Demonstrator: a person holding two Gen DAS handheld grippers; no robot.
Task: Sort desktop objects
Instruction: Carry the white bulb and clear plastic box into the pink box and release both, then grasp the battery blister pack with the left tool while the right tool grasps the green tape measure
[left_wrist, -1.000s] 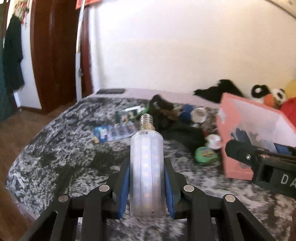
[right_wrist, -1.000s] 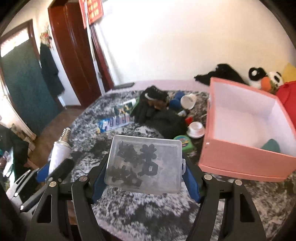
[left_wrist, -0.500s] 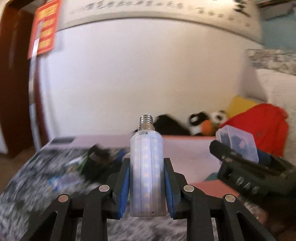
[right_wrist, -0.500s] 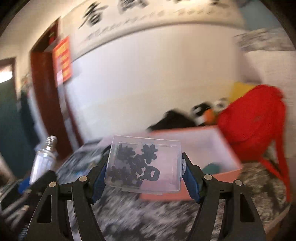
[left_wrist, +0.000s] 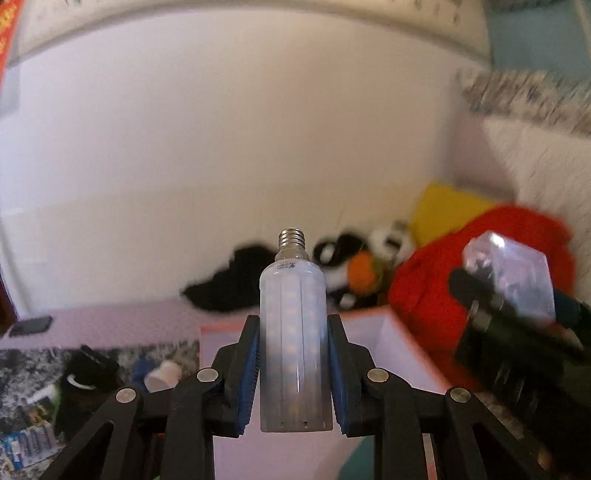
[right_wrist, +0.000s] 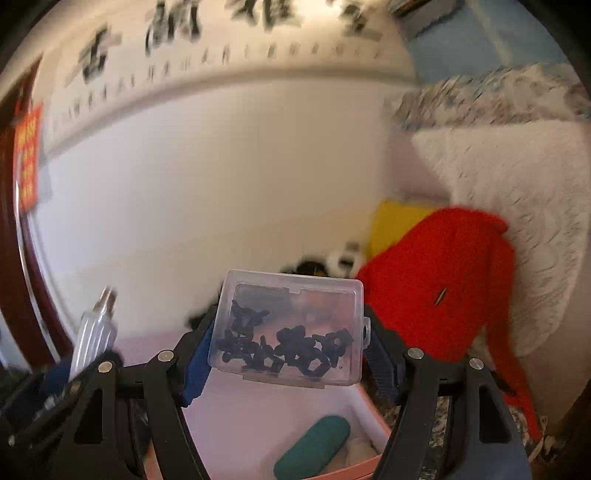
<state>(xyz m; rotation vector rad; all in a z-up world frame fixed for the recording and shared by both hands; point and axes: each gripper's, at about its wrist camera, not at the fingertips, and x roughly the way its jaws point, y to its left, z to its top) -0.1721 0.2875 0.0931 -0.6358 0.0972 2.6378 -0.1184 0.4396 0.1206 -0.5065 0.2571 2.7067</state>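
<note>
My left gripper (left_wrist: 293, 363) is shut on a white LED corn bulb (left_wrist: 292, 332), screw base pointing forward, held in the air above the pink box (left_wrist: 388, 332). My right gripper (right_wrist: 286, 356) is shut on a clear plastic case (right_wrist: 288, 332) with small black parts inside, held over the open pink box (right_wrist: 240, 424). The bulb also shows at the left of the right wrist view (right_wrist: 96, 332). The case also shows at the right of the left wrist view (left_wrist: 509, 280). A dark green pouch (right_wrist: 314, 443) lies in the box.
Black cloth, a cup (left_wrist: 162, 373) and a battery pack (left_wrist: 27, 443) lie on the grey patterned table at the left. A red bag (right_wrist: 443, 284), yellow cushion (left_wrist: 443, 210) and panda toys (left_wrist: 354, 266) sit behind the box against the white wall.
Both grippers have lifted and swung right, from above the table clutter to above the pink box, each still holding its object. The views have tilted up toward the wall.
</note>
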